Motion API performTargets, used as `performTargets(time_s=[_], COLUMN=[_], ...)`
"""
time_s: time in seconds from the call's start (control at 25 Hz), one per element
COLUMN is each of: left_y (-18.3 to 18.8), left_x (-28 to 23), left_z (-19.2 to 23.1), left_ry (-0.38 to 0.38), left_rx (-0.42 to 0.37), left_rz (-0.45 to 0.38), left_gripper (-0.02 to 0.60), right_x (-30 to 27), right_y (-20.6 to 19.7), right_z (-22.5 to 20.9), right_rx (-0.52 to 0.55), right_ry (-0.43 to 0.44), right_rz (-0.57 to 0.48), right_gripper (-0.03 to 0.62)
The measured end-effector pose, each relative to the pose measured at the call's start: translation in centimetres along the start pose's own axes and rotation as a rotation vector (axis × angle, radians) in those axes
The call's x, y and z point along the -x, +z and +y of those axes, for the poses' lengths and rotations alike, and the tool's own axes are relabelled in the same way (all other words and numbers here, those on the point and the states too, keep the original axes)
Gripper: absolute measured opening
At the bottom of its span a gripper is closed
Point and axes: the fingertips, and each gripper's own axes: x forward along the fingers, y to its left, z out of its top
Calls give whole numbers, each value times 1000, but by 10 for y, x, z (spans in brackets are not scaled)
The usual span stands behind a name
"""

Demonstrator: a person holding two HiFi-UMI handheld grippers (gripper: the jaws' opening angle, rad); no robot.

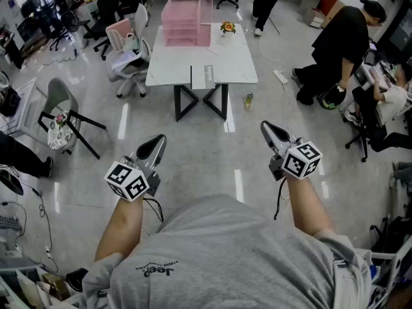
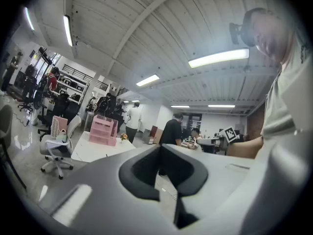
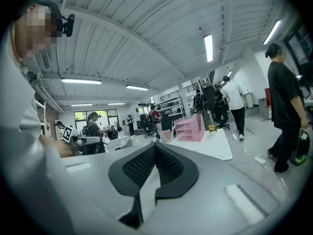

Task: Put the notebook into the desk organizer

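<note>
While the notebook (image 1: 203, 76) lies flat at the near edge of the white table (image 1: 167, 63), the pink desk organizer (image 1: 187, 21) stands at the far end, apart from it. What its tiers hold cannot be made out. A small flower pot (image 1: 226, 27) sits just beside the organizer. The left gripper (image 1: 158, 140) and right gripper (image 1: 265, 126) hang well short of the table, both pressed together on nothing. The grey shirt (image 1: 225, 250) reads "Jeep".
</note>
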Motion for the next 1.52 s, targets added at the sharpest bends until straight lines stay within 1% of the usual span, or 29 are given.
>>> performTargets(time_s=[0.44, 0.68, 0.72, 0.76, 0.8, 0.84, 0.88, 0.92, 1.0, 1.24, 1.52], left_y=[1, -2, -3, -3, -4, -4, -5, -5, -4, -4, -8], left_x=[0, -1, -2, -3, -4, -5, -8, -11, -17, -37, -70], left_z=[-1, -4, -4, -4, -4, -5, -6, -7, -12, -30, -65], left_ry=[2, -1, -1, -2, -2, -3, -4, -6, -11, -11, 17], left_rx=[-8, -12, -12, -11, -11, -11, -11, -12, -14, -21, -29], left_rz=[0, 6, 7, 8, 10, 12, 14, 15, 17, 15, 12], left_gripper=[60, 60, 60, 60, 60, 60, 60, 60, 60, 60, 60], right_x=[0, 4, 3, 2, 0, -1, -3, -3, -2, 11, 26], right_y=[5, 10, 10, 10, 9, 9, 8, 7, 7, 8, 14], right_z=[-4, -2, 1, 4, 6, 6, 6, 4, 0, -21, -50], right_rx=[0, -8, -1, 7, 17, 30, 43, 52, 56, 45, 62], right_ry=[0, 25, 41, 60, 74, 79, 78, 75, 70, 67, 118], right_rz=[-6, -51, -51, -49, -45, -39, -33, -27, -24, -7, 8], right_gripper=[1, 3, 37, 149, 248, 298, 332, 353, 364, 364, 364])
